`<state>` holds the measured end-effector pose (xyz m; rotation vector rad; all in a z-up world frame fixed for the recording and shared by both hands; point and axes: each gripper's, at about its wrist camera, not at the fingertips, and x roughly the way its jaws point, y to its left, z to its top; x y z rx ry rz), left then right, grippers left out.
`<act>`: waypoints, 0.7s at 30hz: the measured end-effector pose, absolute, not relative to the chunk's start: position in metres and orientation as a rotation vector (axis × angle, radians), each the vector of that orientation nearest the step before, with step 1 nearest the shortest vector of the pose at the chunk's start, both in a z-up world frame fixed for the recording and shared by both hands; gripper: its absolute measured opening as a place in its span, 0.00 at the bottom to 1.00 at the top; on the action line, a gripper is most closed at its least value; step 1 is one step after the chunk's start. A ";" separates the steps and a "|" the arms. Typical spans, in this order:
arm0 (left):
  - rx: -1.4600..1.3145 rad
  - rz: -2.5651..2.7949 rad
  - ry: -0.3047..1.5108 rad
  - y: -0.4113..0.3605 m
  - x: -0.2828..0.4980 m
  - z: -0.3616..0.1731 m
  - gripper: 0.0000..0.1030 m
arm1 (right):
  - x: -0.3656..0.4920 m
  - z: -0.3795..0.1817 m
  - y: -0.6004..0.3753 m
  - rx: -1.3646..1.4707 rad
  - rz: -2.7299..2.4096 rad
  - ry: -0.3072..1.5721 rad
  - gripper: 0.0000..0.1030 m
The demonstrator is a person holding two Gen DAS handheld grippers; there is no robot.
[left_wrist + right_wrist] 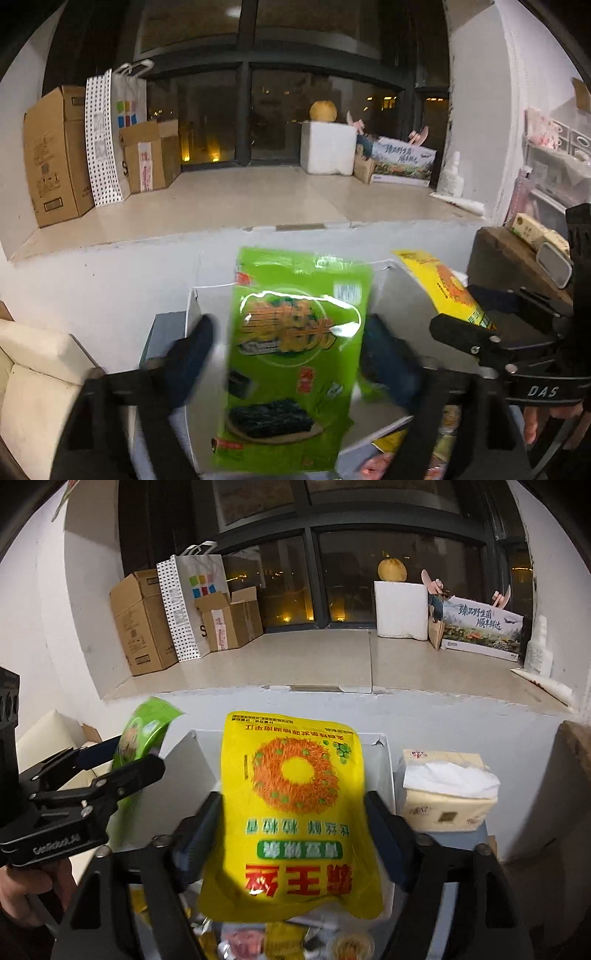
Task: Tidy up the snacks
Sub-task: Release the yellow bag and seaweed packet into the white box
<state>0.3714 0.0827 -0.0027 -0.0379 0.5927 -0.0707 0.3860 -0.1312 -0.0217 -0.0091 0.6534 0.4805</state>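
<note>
At the far left of the window ledge stands a tall cardboard box [142, 624], with a dotted white paper bag [192, 605] and two smaller open cartons [231, 618] beside it. Nearer, the left gripper [291, 363] has its jaws spread wide around a green seaweed packet [295, 354]. The packet hangs upright and motion-blurred between the fingers, over a white open box [195, 306]; the left finger stands clear of it, and whether the right finger touches it cannot be told. To the right, the right gripper [293, 834] is also spread wide, with a yellow noodle packet [295, 816] between its fingers above the same white box, its print upside down toward the camera. The packet's edges lie close to both pads, but blur hides whether they press. Loose snack packets [280, 941] lie below it, in the near foreground. Just right of the box sits a pack of tissues [447, 790] with a white sheet pulled up. Far right on the ledge are a white foam box [400, 609] with a round yellow fruit [391, 570] on top and a printed carton [484, 627].
</note>
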 end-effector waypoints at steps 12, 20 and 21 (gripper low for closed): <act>-0.048 -0.041 0.661 0.092 0.382 -0.041 1.00 | 0.397 -0.045 -0.139 -0.019 0.429 0.677 1.00; -0.022 -0.061 0.661 0.085 0.358 -0.036 1.00 | 0.364 -0.036 -0.156 0.013 0.434 0.646 1.00; -0.022 -0.064 0.654 0.084 0.349 -0.035 1.00 | 0.356 -0.036 -0.161 0.014 0.435 0.645 1.00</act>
